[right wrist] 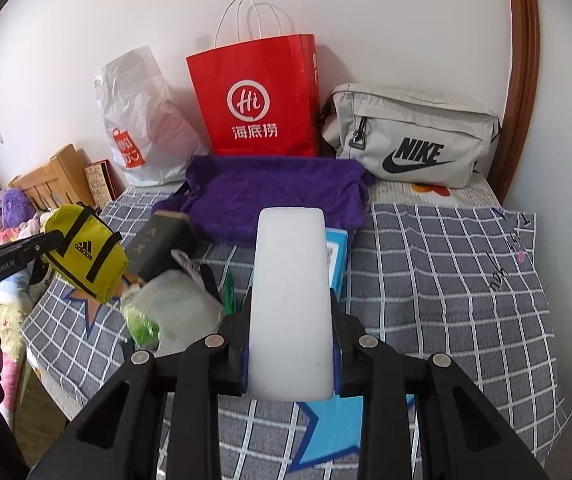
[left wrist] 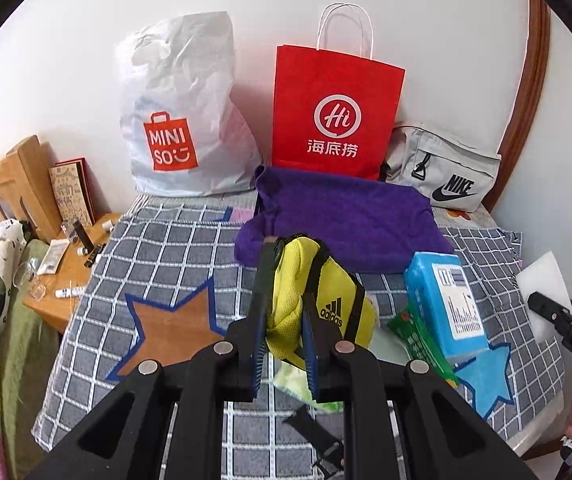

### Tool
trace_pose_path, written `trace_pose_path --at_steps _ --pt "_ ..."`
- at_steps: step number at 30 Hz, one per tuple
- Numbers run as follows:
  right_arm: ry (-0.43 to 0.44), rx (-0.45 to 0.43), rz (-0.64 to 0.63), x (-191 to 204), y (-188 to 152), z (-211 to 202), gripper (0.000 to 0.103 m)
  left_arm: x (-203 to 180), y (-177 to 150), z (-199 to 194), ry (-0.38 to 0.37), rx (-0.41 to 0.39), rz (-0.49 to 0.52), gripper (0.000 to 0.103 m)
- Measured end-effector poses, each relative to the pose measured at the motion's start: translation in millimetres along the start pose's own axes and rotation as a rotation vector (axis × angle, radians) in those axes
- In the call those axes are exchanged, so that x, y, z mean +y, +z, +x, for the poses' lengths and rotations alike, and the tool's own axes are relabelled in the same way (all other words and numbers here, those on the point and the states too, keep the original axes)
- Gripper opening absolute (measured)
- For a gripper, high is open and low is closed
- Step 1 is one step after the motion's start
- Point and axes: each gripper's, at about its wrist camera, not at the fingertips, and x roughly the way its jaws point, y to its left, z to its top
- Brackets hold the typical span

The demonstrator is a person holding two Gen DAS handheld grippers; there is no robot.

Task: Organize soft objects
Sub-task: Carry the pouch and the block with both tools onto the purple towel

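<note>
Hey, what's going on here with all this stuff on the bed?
A person is sorting soft things with a handheld tool in each hand. The left tool is shut on a small yellow pouch, held up off the checked blanket. The right tool grips a white sponge block. A purple towel, a blue packet, a red paper bag, a white plastic bag and a grey waist bag wait behind.

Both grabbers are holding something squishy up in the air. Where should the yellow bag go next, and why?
Probably carry the yellow Adidas bag, pinched in the left gripper, toward the red paper bag and hold it over the open top. The bag stands upright behind the purple cloth.
</note>
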Motion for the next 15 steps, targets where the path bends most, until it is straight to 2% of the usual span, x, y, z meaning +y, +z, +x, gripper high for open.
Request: trace_pose_path --at_steps 15 --pt "0.023 -0.009 0.012 -8 53 47 0.029 -9 41 46 0.01 0.01 0.011 0.016"
